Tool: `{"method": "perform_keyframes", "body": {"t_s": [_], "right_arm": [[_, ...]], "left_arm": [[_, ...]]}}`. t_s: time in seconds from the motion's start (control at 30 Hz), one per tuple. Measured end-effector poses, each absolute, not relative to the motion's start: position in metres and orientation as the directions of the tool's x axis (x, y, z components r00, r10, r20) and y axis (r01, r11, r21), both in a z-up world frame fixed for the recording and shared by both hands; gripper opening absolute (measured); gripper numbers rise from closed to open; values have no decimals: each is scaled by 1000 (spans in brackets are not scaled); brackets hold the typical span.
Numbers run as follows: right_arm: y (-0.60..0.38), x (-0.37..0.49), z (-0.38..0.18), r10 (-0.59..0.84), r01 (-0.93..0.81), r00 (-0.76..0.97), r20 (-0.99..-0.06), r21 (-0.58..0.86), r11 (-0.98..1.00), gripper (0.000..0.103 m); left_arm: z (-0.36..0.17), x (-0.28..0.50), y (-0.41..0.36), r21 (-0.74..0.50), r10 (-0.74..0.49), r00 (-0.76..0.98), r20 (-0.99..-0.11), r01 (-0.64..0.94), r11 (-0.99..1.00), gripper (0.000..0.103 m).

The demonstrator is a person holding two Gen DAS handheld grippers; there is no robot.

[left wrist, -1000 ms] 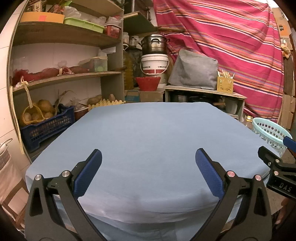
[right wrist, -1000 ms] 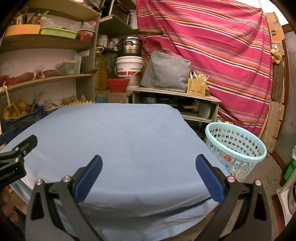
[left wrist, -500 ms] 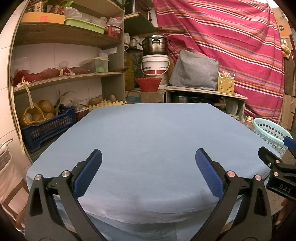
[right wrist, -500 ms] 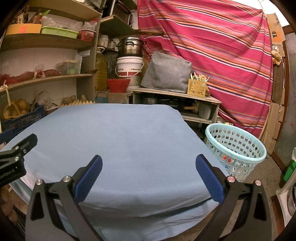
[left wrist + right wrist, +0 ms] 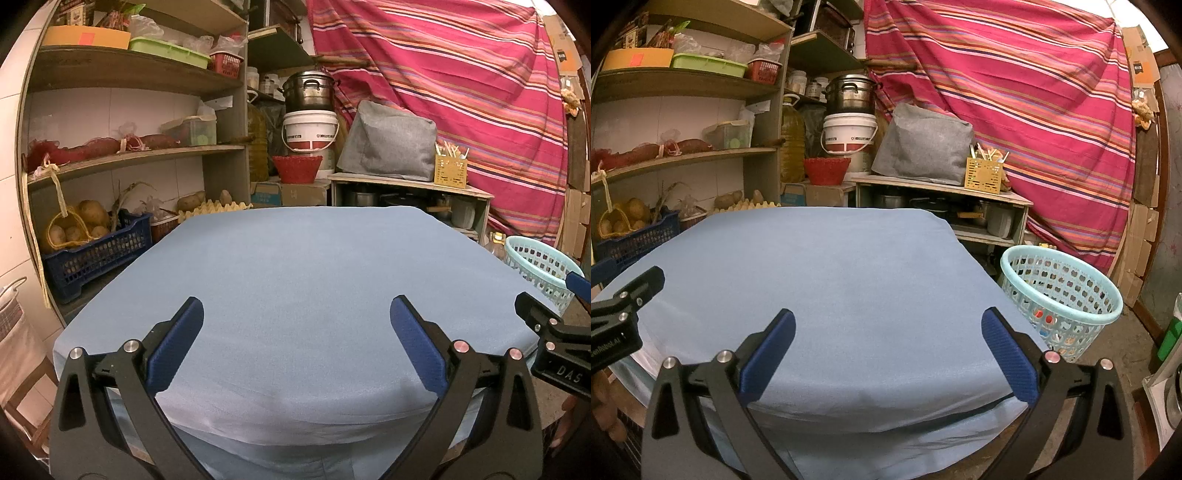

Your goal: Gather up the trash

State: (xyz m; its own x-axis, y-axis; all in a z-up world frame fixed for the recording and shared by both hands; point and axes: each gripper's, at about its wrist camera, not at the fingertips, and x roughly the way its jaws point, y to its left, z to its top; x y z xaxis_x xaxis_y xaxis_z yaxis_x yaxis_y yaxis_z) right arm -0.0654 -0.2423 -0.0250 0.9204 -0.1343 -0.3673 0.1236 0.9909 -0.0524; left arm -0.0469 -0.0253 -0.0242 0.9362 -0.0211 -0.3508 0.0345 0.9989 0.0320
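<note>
A light blue cloth covers the table (image 5: 314,280) (image 5: 831,280), and I see no trash on it. A pale turquoise perforated basket (image 5: 1060,299) (image 5: 539,269) stands on the floor off the table's right edge, with small coloured items showing through its holes. My left gripper (image 5: 295,325) hovers open over the near edge of the table, nothing between its blue pads. My right gripper (image 5: 886,326) is open too, over the near right part of the table, with the basket to its right. Each gripper shows at the edge of the other's view.
Wooden shelves (image 5: 129,155) on the left hold boxes, sweet potatoes and a blue crate of potatoes (image 5: 92,251). Behind the table stand a low cabinet (image 5: 942,192), a white bucket with a pot on it (image 5: 849,136), a grey cover and a striped red curtain (image 5: 1015,92).
Both views have shifted very slightly; the grippers stay open and almost still over the table's near edge.
</note>
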Motion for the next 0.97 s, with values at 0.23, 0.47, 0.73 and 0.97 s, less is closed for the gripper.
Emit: {"method": "perform_keyframes", "body": {"t_s": [0.23, 0.47, 0.73, 0.97], "right_arm": [[-242, -65, -24, -134, 123, 921, -366, -53, 991, 98], [-242, -65, -24, -134, 123, 921, -366, -53, 991, 98], [-242, -65, -24, -134, 124, 921, -366, -52, 991, 98], [-244, -66, -24, -134, 123, 921, -367, -52, 991, 98]], "left_arm": [[-24, -47, -26, 32, -20, 936, -351, 33, 999, 98], [-25, -47, -26, 34, -19, 936, -351, 33, 999, 98], [-24, -46, -25, 31, -24, 934, -357, 38, 999, 98], [-18, -42, -23, 26, -35, 930, -366, 48, 998, 98]]}}
